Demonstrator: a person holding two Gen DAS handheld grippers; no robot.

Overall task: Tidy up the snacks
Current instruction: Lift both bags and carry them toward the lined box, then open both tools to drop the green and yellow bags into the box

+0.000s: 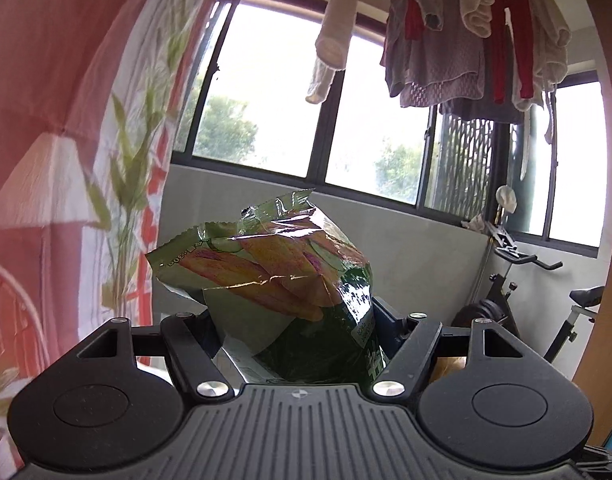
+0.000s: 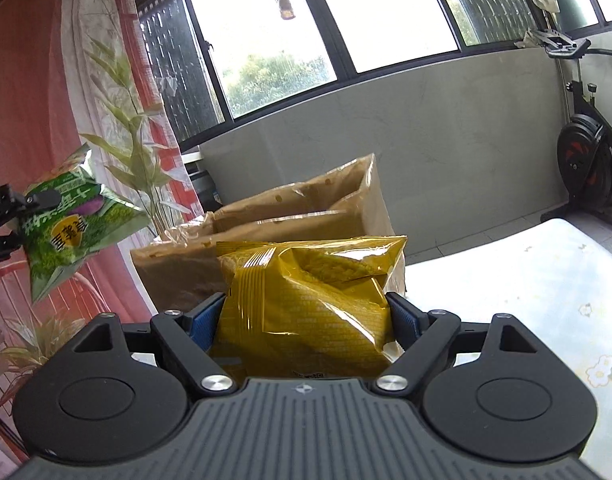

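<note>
Black left gripper (image 1: 296, 320) grasps a green snack bag (image 1: 282, 276), lifted in the air before the window (image 1: 266, 92). Right gripper (image 2: 306, 316) is clenched on a yellow snack bag (image 2: 306, 312), held above the near edge of the floral tabletop (image 2: 526, 280), in front of a brown cardboard box (image 2: 266, 220)
</note>
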